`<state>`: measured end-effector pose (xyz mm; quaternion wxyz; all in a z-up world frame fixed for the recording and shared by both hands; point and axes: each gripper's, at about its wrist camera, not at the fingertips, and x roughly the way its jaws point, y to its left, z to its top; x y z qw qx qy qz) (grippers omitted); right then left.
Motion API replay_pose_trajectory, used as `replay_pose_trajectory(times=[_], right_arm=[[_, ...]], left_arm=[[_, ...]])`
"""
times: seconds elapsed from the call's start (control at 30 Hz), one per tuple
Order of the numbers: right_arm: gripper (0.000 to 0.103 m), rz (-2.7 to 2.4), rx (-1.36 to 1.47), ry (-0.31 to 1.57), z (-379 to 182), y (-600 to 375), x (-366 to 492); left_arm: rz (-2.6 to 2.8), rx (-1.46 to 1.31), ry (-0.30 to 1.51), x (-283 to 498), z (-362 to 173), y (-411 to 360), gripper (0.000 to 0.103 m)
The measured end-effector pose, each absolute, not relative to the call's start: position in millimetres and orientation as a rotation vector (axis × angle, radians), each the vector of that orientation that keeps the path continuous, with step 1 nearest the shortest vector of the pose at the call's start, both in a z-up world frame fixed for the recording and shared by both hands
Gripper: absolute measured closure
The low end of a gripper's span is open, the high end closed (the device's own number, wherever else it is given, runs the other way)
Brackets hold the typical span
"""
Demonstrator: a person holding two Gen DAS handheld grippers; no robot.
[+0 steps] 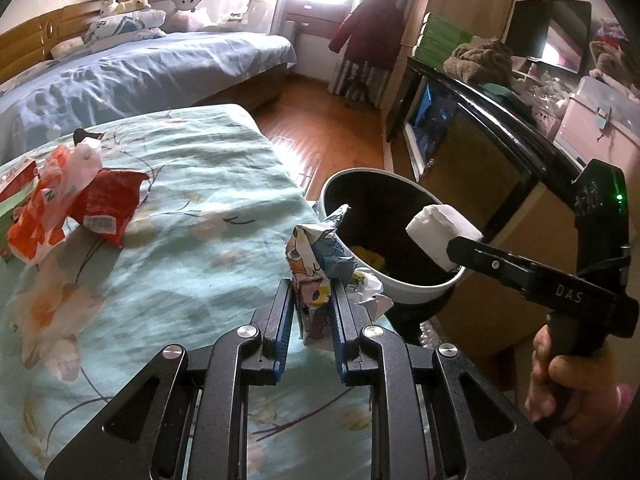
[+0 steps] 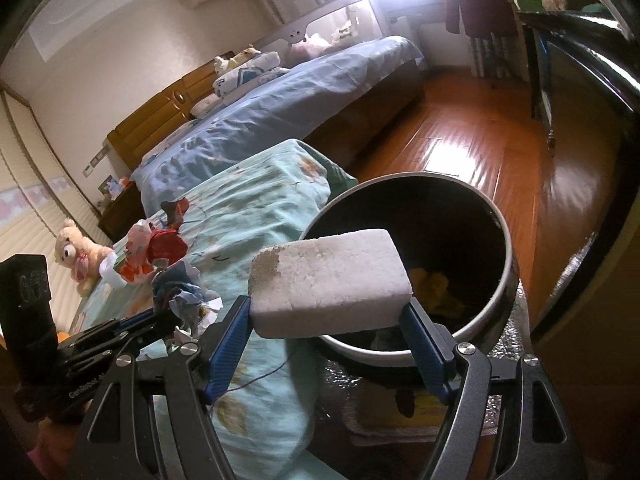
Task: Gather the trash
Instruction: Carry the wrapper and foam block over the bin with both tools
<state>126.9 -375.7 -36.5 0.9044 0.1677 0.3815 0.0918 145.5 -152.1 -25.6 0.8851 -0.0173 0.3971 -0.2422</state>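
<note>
The right gripper (image 2: 326,312) holds a white foam block (image 2: 330,280) across its width, jaws spread wide against the block's two ends, and the block hangs over the near rim of the trash bin (image 2: 502,276). It looks light and stiff but crumbly (its surface is grainy and one corner is stained), so a firm squeeze could dent it; the flat ends are the sensible place to grip, as now.

The left gripper (image 1: 310,300) is closed narrow on a crumpled printed wrapper (image 1: 316,264), just short of the bin's rim and to its left. That wrapper seems thin, soft and nearly weightless, likely to cling or spring open, so pinching it through the bunched middle suits it.

Farther left of the left gripper, red and white wrappers (image 1: 72,204) lie on the floral bedspread (image 1: 192,216), a soft, wrinkled surface that gives under pressure. Beyond it stand a blue bed (image 1: 140,68), a wooden floor (image 1: 320,128) and a dark glass-fronted cabinet (image 1: 460,144) to the right.
</note>
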Motion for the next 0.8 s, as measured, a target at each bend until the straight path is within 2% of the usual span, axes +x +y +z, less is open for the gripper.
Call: replay_pose_trajectory(times=[0.8], right_arm=[[0.026,0.12,0.371,0.796,-48.2,-407.5,127.0]], left_arm=[[-0.546,0.009,0.842,158.0,-23.7,-193.4,0.086]])
